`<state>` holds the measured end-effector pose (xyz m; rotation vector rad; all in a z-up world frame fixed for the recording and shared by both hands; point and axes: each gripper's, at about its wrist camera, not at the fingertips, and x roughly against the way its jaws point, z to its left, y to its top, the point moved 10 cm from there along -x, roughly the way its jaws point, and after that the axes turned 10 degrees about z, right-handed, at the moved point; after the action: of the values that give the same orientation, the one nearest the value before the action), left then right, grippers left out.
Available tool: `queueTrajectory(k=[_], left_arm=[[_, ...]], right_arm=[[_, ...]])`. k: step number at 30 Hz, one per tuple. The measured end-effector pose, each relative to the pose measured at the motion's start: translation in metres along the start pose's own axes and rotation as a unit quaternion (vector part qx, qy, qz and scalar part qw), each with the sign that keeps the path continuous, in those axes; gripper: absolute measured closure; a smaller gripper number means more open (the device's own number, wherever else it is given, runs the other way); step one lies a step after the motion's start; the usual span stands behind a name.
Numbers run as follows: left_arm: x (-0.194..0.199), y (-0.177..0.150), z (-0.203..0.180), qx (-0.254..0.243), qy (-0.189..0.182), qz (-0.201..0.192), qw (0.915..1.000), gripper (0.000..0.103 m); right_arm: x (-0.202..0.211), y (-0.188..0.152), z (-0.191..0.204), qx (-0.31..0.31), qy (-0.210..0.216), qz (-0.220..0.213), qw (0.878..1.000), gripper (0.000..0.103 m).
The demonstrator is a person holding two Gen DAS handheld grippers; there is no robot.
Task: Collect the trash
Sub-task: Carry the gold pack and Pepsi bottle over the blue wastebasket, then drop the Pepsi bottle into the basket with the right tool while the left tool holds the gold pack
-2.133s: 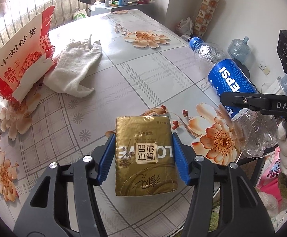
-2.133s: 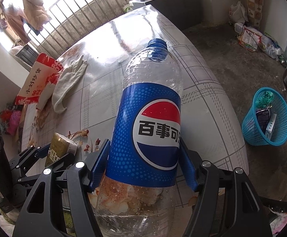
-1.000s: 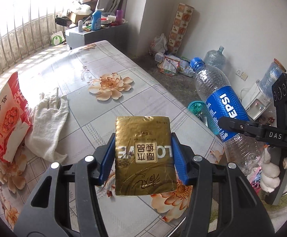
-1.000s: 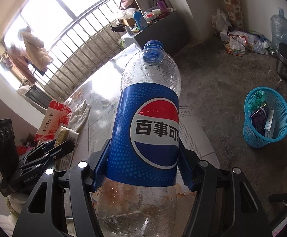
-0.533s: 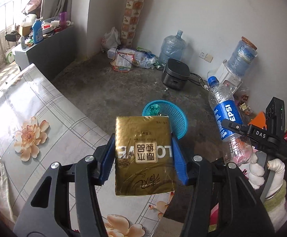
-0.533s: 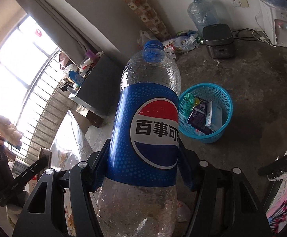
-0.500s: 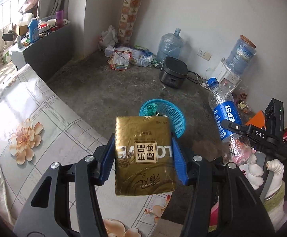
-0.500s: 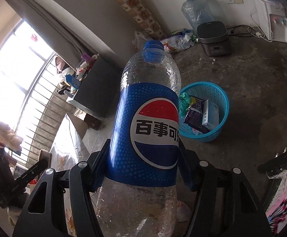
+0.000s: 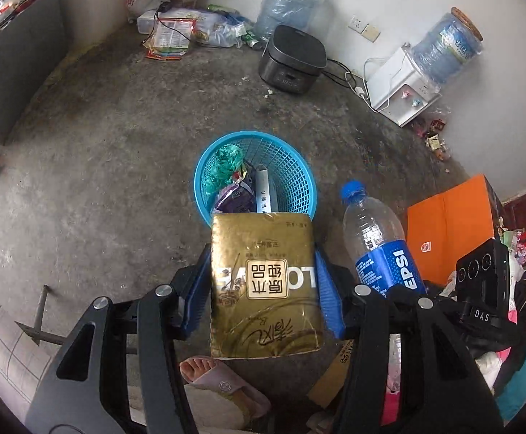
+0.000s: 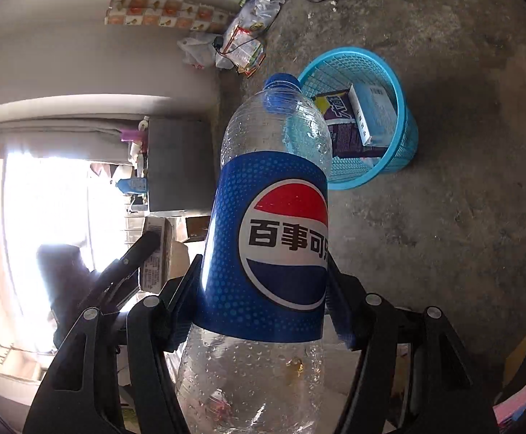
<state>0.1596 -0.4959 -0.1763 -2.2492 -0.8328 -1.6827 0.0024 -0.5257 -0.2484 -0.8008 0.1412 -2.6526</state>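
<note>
My left gripper is shut on a gold tissue pack and holds it in the air just short of a blue mesh trash basket on the floor. My right gripper is shut on an empty Pepsi bottle, its blue cap pointing toward the same basket. The bottle also shows in the left wrist view, to the right of the pack. The basket holds a green bag, a purple wrapper and a white box.
A black rice cooker, a water dispenser, water jugs and loose litter line the far wall. An orange box lies right of the basket. A sandalled foot is below the pack. The floor is bare concrete.
Both grippers have swung from the table toward the floor, carrying the pack and the bottle. The basket is now much closer and right ahead. Both grips are unchanged.
</note>
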Motion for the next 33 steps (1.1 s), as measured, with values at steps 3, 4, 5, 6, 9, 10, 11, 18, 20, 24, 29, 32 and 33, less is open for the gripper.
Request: queueTrajectory(k=[3,4,5,6,9,10,11,18,20,24,29,32,33], left_arm=[[-0.012,0.017,-0.001,-0.004,0.007,0.003,1.0,0.053],[-0.014,0.02,-0.001,-0.004,0.007,0.003,1.0,0.053],[-0.016,0.023,0.0,-0.002,0.007,0.003,1.0,0.053],[-0.017,0.025,0.002,0.0,0.007,0.004,1.0,0.053],[-0.018,0.027,0.009,0.006,0.009,0.005,0.9999,0.053],[-0.019,0.028,0.011,0.008,0.011,0.006,0.9999,0.053],[-0.021,0.029,0.013,0.009,0.014,0.007,0.9998,0.053],[-0.023,0.027,0.025,0.013,0.024,0.013,0.9995,0.053],[-0.023,0.028,0.027,0.015,0.027,0.011,0.9995,0.053],[-0.019,0.031,0.029,0.016,0.026,0.004,0.9995,0.053],[-0.015,0.031,0.027,0.008,0.03,-0.003,0.9995,0.053],[-0.018,0.032,0.027,0.008,0.033,-0.004,0.9994,0.053],[-0.02,0.032,0.027,0.008,0.032,-0.002,0.9994,0.053]], right_arm=[[-0.035,0.008,-0.015,-0.087,0.075,0.056,0.992,0.042],[-0.049,0.011,-0.02,-0.123,0.105,0.074,0.984,0.042],[-0.063,0.013,-0.025,-0.16,0.129,0.088,0.975,0.042],[-0.077,0.02,-0.033,-0.194,0.145,0.098,0.965,0.042],[-0.118,0.043,-0.055,-0.298,0.187,0.11,0.93,0.041],[-0.131,0.053,-0.065,-0.334,0.2,0.106,0.915,0.041],[-0.142,0.061,-0.075,-0.362,0.201,0.099,0.905,0.04],[-0.173,0.102,-0.084,-0.398,0.208,0.08,0.89,0.026],[-0.17,0.11,-0.073,-0.375,0.22,0.086,0.896,0.024],[-0.164,0.118,-0.044,-0.326,0.226,0.103,0.912,0.023],[-0.12,0.119,-0.025,-0.219,0.161,0.059,0.961,0.023],[-0.077,0.118,-0.019,-0.095,0.044,-0.01,0.994,0.025],[-0.064,0.117,-0.019,-0.051,-0.011,-0.034,0.998,0.028]])
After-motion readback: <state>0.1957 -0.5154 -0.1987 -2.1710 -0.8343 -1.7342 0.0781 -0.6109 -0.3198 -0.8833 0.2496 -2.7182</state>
